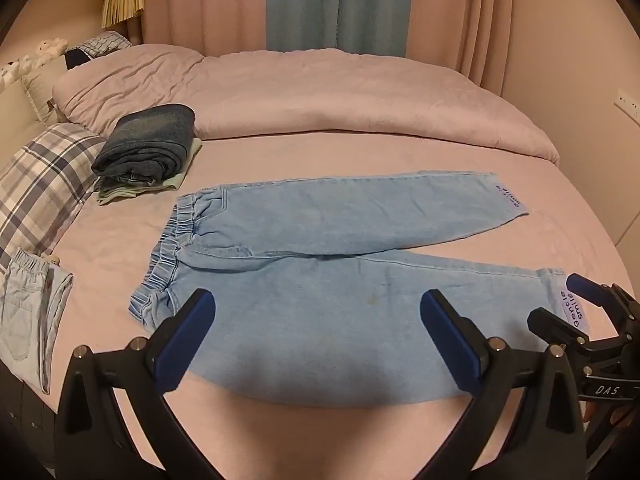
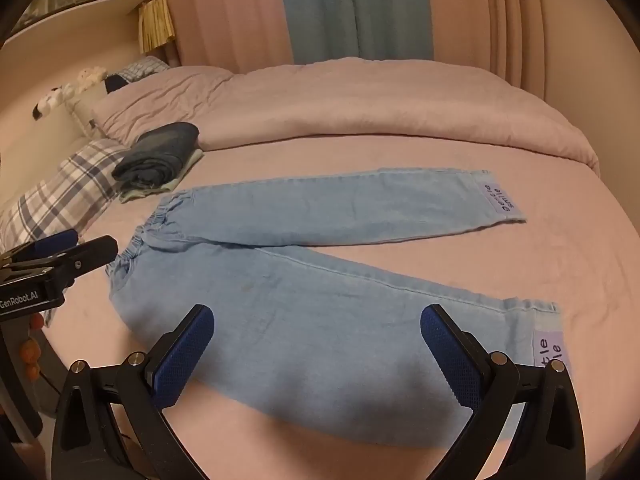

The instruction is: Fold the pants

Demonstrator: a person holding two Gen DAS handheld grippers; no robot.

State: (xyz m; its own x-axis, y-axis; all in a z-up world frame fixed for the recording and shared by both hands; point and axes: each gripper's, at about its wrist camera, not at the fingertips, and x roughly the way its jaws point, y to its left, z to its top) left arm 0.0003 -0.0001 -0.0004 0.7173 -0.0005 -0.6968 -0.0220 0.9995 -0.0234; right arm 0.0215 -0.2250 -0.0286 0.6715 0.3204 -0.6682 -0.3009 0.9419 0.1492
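Observation:
Light blue denim pants [image 1: 320, 280] lie flat on the pink bed, waistband at the left, both legs running right and spread in a V; they also show in the right wrist view [image 2: 320, 312]. Purple patches mark both cuffs [image 2: 500, 200]. My left gripper [image 1: 318, 320] is open and empty above the near leg, close to the waistband end. My right gripper [image 2: 318, 340] is open and empty above the near leg, nearer the cuff. Each gripper shows at the edge of the other's view, the right one [image 1: 576, 304] and the left one [image 2: 80, 248].
A stack of folded dark denim and pale green clothes [image 1: 148, 148] lies at the back left beside a plaid pillow [image 1: 44, 184]. Another pale blue garment [image 1: 28, 312] lies at the bed's left edge. A bunched pink duvet [image 1: 320, 96] lies across the far side.

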